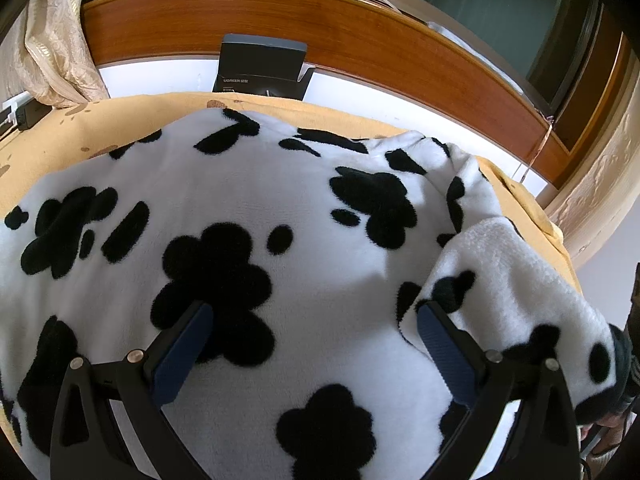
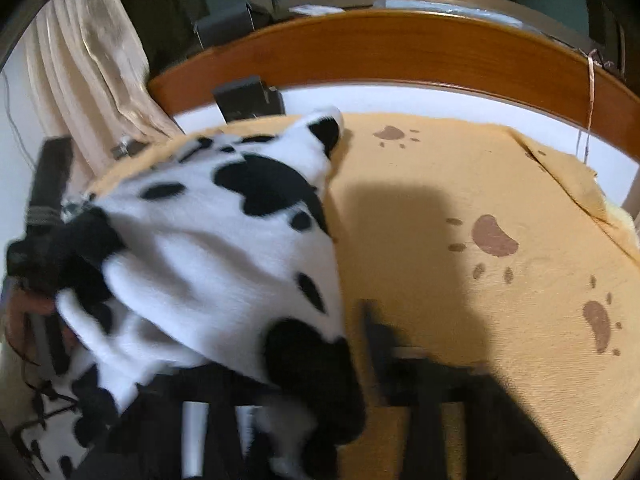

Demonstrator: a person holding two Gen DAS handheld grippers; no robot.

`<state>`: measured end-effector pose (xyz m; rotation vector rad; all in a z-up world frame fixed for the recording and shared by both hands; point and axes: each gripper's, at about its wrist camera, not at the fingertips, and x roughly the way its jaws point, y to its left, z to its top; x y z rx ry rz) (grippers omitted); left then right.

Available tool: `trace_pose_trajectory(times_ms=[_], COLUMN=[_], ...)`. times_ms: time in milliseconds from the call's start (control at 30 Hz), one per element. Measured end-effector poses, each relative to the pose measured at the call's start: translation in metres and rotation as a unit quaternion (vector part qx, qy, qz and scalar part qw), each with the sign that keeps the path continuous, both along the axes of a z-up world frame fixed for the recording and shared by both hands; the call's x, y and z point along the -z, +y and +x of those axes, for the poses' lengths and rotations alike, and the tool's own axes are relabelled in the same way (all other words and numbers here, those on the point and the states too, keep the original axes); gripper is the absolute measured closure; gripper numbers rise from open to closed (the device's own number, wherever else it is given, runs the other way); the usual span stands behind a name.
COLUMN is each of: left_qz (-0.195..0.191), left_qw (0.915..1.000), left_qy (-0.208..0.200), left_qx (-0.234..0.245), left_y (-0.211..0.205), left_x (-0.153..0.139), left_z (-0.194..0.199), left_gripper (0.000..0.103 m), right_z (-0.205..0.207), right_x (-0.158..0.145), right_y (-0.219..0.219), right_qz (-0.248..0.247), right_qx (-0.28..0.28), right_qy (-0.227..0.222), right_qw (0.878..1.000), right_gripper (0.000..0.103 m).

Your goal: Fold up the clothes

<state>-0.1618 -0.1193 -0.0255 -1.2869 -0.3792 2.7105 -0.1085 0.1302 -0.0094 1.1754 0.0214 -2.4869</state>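
Observation:
A white fleece garment with black blotches lies spread on a yellow blanket with brown paw prints. My left gripper hovers just over the middle of it, open, its blue pads wide apart with only flat fleece below. At the right a fold of the fleece is lifted off the rest. In the blurred right wrist view that fleece drapes over my right gripper, which is shut on the fleece edge. Its left finger is hidden under the cloth.
A dark box stands at the far edge of the blanket, before a wooden rail. A beige curtain hangs at the left. Bare yellow blanket stretches to the right of the garment. A hand shows at the far left.

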Motion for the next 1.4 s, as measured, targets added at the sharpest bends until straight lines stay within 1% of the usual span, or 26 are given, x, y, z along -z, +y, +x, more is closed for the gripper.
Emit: trace_pose_trajectory(times_ms=[67,167,200,267,333,367,433,500,533,600,633,700,767,833,967,1033,1100,1133,1167,1200,1233,1267,1333,1400], left_qz=[0.000,0.000,-0.001,-0.002,-0.002,-0.002,-0.003,-0.004,-0.005,-0.007,-0.008,-0.010,-0.011,-0.010,-0.010,-0.012,-0.010,-0.009,-0.008,-0.006,-0.006,-0.005,-0.003,-0.002], left_qw=[1.0000,1.0000,1.0000,1.0000,1.0000,1.0000,1.0000,1.0000,1.0000,1.0000,1.0000,0.9999,0.9999,1.0000,1.0000,0.9999,0.9999,1.0000,1.0000,1.0000,1.0000,1.0000,1.0000,1.0000], left_qy=[0.000,0.000,0.000,0.000,0.000,-0.001,-0.001,-0.001,-0.001,-0.001,-0.001,-0.001,-0.001,-0.001,-0.001,-0.001,-0.001,-0.001,0.000,0.000,0.000,0.000,0.000,0.001], left_qx=[0.000,0.000,0.000,0.001,0.000,0.000,0.000,0.000,0.000,0.000,0.000,0.000,0.001,0.001,0.002,0.002,0.002,0.002,0.003,0.003,0.003,0.003,0.003,0.004], left_y=[0.000,0.000,0.000,0.000,0.000,0.001,0.001,0.002,0.002,0.002,0.002,0.003,0.003,0.002,0.001,0.002,0.001,0.000,0.000,-0.001,-0.001,-0.001,-0.002,-0.002], left_x=[0.000,0.000,0.000,0.000,0.000,0.000,0.000,0.000,0.000,0.000,0.000,0.000,0.000,0.000,0.001,0.001,0.001,0.001,0.001,0.001,0.001,0.001,0.001,0.001], left_z=[0.000,0.000,0.000,0.000,-0.001,-0.001,-0.001,-0.002,-0.002,-0.002,-0.002,-0.002,-0.002,-0.001,-0.001,-0.002,-0.001,-0.001,-0.001,-0.001,-0.001,-0.001,-0.001,0.000], left_gripper=[0.001,0.001,0.001,0.001,0.001,0.001,0.001,0.001,0.001,0.001,0.001,0.001,0.001,0.001,0.001,0.001,0.001,0.001,0.001,0.001,0.001,0.001,0.001,0.001], right_z=[-0.002,-0.004,-0.004,-0.002,-0.004,-0.004,-0.005,-0.005,-0.004,0.001,0.003,0.007,0.007,0.007,0.013,0.015,0.020,0.023,0.028,0.033,0.038,0.044,0.056,0.067], right_x=[-0.009,-0.038,-0.053,-0.085,-0.108,-0.120,-0.141,-0.157,-0.163,-0.166,-0.164,-0.154,-0.139,-0.123,-0.097,-0.084,-0.069,-0.063,-0.060,-0.057,-0.055,-0.058,-0.067,-0.077], right_y=[0.004,0.023,0.030,0.042,0.054,0.064,0.084,0.103,0.112,0.129,0.136,0.149,0.162,0.179,0.198,0.186,0.167,0.160,0.156,0.151,0.147,0.147,0.151,0.163], right_qz=[0.017,0.022,0.034,0.071,0.125,0.147,0.189,0.222,0.235,0.260,0.270,0.284,0.288,0.272,0.240,0.243,0.251,0.251,0.252,0.254,0.256,0.257,0.246,0.216], right_qx=[0.022,0.057,0.073,0.109,0.159,0.186,0.240,0.288,0.305,0.330,0.337,0.347,0.355,0.365,0.352,0.294,0.224,0.194,0.178,0.162,0.149,0.150,0.159,0.171], right_qy=[0.018,0.047,0.063,0.105,0.159,0.182,0.224,0.248,0.253,0.254,0.250,0.235,0.208,0.173,0.113,0.073,0.037,0.012,0.001,-0.010,-0.018,-0.013,-0.006,-0.014], right_qw=[0.999,0.997,0.995,0.986,0.966,0.954,0.926,0.898,0.887,0.871,0.866,0.862,0.865,0.873,0.897,0.921,0.941,0.948,0.951,0.953,0.955,0.955,0.956,0.961], right_gripper=[0.095,0.095,0.095,0.095,0.095,0.095,0.095,0.095,0.095,0.095,0.095,0.095,0.095,0.095,0.095,0.094,0.091,0.081,0.072,0.067,0.045,0.033,0.031,0.031])
